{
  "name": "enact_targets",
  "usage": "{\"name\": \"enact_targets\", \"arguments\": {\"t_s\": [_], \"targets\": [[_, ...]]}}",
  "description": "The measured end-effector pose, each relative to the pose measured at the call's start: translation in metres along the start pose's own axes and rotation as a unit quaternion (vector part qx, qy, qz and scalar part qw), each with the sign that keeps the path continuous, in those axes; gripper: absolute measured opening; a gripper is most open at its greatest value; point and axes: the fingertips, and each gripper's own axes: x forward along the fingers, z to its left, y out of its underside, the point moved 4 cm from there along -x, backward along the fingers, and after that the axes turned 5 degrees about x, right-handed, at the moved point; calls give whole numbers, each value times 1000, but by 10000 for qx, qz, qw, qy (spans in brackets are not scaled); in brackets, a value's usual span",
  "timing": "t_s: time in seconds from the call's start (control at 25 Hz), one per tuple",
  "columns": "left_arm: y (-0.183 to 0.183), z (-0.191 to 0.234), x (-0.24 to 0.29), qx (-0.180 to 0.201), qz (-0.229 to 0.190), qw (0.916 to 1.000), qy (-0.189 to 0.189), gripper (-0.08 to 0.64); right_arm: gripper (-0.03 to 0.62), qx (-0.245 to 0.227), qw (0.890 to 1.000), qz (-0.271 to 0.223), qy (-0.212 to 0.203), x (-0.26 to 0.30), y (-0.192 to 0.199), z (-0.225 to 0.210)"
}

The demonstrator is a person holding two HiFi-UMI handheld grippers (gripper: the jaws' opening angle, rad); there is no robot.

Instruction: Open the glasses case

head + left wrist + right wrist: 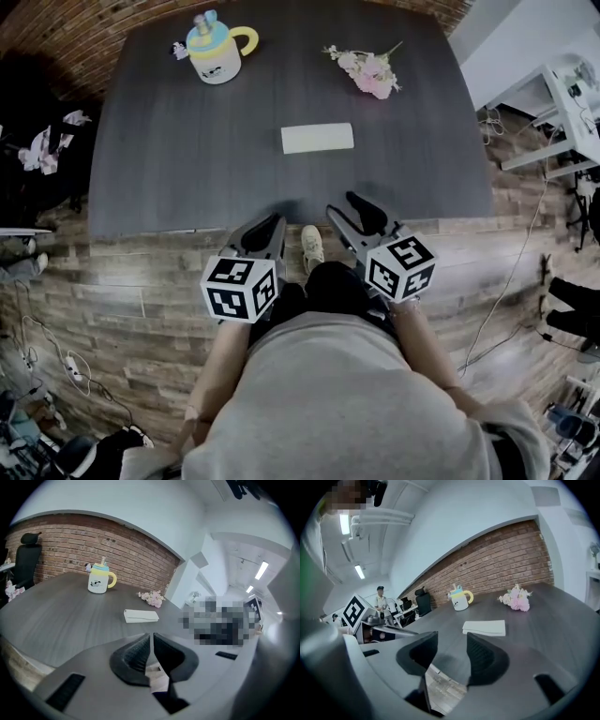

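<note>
A white glasses case (318, 138) lies shut, flat on the dark grey table (169, 159), a little past its middle; it also shows as the case (140, 616) and the case (484, 627) in the gripper views. My left gripper (269, 225) hovers at the table's near edge, jaws shut with nothing between them (151, 641). My right gripper (345, 207) is beside it at the same edge, jaws open and empty (452, 645). Both are well short of the case.
A yellow-handled mug with a blue lid (215, 52) stands at the far left of the table. A pink flower sprig (368, 71) lies at the far right. Wood-plank floor (122, 309) is under me; cables and white desks (562, 103) are to the right.
</note>
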Motion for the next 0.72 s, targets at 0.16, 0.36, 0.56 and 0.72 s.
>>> {"name": "enact_targets", "arguments": {"t_s": [0.16,0.36,0.56,0.72], "targets": [[-25,9,29,31,-15,10000,-93,40,187,-188,9997,7,-121,20,-30,-25],[-45,23,54,-94,-71,9994,-327,40,187,-341,9992,38,-219,42,-59,-56],[-58,35,79,-218,-107,9984,-509,40,187,-567,9979,162,-255,61,-74,-83],[-66,41,91,-315,-139,9974,-638,40,187,-745,9963,326,-286,68,-78,-97]]}}
